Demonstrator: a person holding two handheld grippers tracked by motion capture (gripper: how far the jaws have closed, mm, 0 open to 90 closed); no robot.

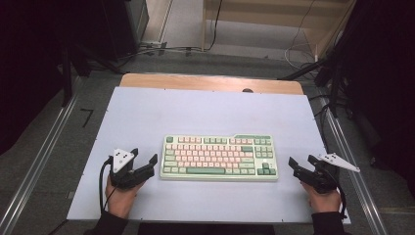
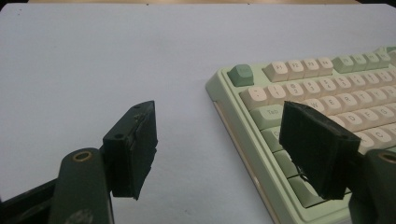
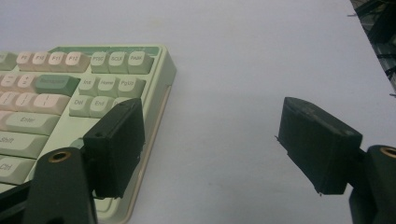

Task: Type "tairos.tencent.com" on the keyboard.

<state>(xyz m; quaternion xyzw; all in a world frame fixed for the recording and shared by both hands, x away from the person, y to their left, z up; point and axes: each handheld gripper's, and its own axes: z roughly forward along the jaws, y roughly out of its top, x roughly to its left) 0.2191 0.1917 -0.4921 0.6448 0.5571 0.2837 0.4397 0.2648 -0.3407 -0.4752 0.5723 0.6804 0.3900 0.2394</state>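
Note:
A pale green keyboard (image 1: 219, 157) with pink, cream and dark green keys lies flat in the middle of the white board (image 1: 205, 115). My left gripper (image 1: 145, 155) rests just off the keyboard's left end, jaws wide apart with nothing between them. In the left gripper view the keyboard's left end (image 2: 261, 112) lies ahead to the right, behind the right pad (image 2: 317, 149). My right gripper (image 1: 302, 162) sits beyond the keyboard's right end, open and empty. In the right gripper view the keyboard's right end (image 3: 116, 74) lies at the left, partly behind the left pad (image 3: 119, 144).
The board lies on a wooden table (image 1: 210, 82) whose far edge shows behind it. Metal rails (image 1: 39, 161) run along both sides. Cables (image 1: 303, 44) and dark stands (image 1: 337, 68) crowd the floor beyond the table. Bare board stretches ahead of both grippers.

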